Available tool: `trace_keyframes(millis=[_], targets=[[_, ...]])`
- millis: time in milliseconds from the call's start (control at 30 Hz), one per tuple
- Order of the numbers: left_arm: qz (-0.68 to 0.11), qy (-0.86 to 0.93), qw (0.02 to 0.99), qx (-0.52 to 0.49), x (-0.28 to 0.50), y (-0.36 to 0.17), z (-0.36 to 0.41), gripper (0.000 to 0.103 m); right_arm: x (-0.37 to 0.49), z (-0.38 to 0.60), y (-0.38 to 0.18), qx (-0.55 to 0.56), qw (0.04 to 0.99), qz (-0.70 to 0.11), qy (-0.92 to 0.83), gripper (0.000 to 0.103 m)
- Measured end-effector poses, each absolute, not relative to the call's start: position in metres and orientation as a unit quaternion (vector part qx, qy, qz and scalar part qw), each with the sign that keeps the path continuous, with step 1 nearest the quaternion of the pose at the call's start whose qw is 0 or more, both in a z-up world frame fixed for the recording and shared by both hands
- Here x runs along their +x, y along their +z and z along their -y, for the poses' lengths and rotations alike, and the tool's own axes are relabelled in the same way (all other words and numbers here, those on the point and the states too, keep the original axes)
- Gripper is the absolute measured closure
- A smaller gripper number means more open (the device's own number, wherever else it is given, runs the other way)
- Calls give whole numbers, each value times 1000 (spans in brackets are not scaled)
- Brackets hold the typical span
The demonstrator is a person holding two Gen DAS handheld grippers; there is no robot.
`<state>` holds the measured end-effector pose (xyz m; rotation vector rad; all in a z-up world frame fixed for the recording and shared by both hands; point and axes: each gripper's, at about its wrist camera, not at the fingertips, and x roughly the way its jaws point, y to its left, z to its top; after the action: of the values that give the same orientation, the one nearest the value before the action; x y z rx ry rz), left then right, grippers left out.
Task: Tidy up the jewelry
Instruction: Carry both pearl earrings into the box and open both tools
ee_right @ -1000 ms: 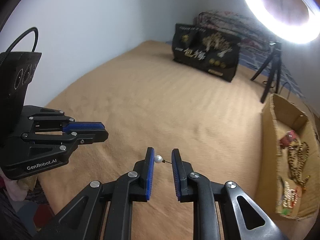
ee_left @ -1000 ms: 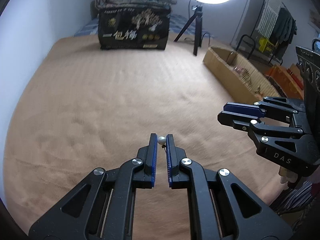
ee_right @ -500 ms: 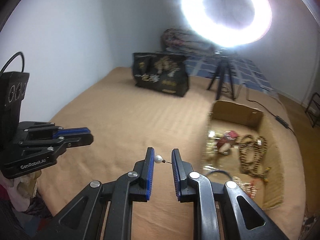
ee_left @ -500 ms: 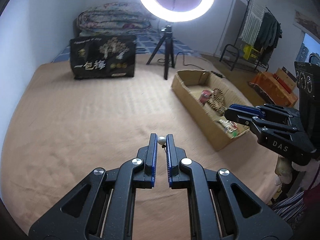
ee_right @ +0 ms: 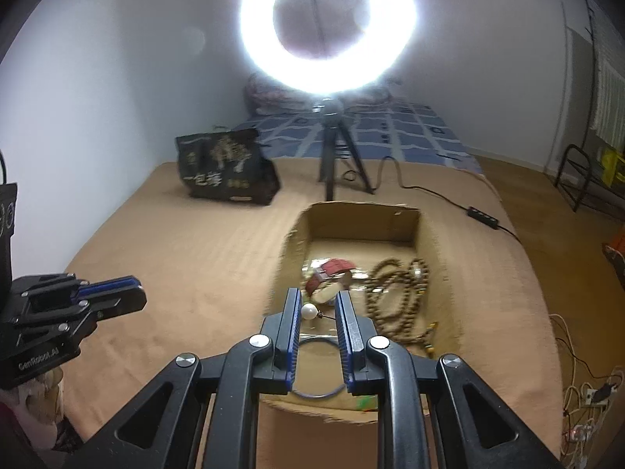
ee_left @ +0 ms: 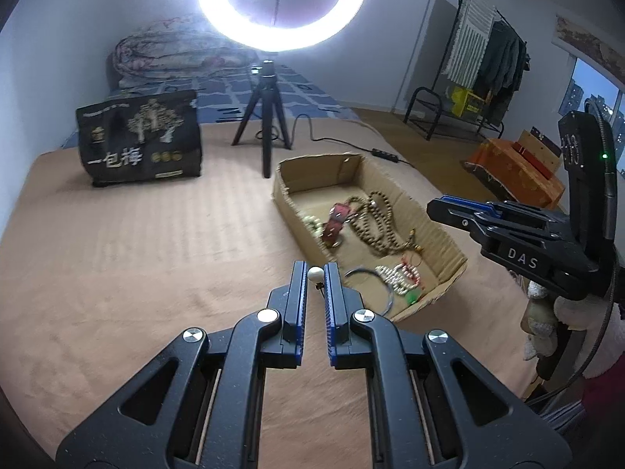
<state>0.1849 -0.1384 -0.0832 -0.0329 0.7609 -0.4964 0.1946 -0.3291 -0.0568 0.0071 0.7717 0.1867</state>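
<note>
Left gripper point(ee_left: 315, 273) pinched a pearl earring point(ee_left: 315, 273), right gripper point(ee_right: 318, 305) narrowly parted, gripping another pearl earring point(ee_right: 309, 311) (pearl against one pad), cardboard box point(ee_left: 449, 242) held wooden bead necklaces point(ee_left: 381, 219), red watch point(ee_left: 336, 219), bangle point(ee_left: 375, 285).

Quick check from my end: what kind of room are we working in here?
Most likely a bedroom used as a filming spot: a bed with a folded quilt, a clothes rack hung with garments, and a ring light on a tripod.

Both grippers' jaws nearly closed
</note>
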Motion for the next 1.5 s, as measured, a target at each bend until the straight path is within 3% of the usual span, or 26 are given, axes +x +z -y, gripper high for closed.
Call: trace_keyframes(millis=[500,1033,1233,1267,1300,1367,1500], targets=[[-367,-265,892,-14,208,-86,205,96,229,375,-70,30,914,-399,66,87],[-363,-276,890,-6,212,-88,227,96,237,381,-76,41,910,-409,64,85],[-365,-273,890,-5,211,-87,226,96,236,383,-76,43,911,-406,55,71],[-366,-272,890,-5,212,-88,226,89,236,383,-76,42,912,-405,53,64],[-366,-271,890,-6,212,-88,226,70,235,383,-76,43,912,-404,52,54],[-361,-267,893,-11,211,-87,224,53,234,383,-75,41,914,-401,47,44],[-358,-264,896,-7,212,-85,224,53,232,381,-71,34,919,-392,35,30]])
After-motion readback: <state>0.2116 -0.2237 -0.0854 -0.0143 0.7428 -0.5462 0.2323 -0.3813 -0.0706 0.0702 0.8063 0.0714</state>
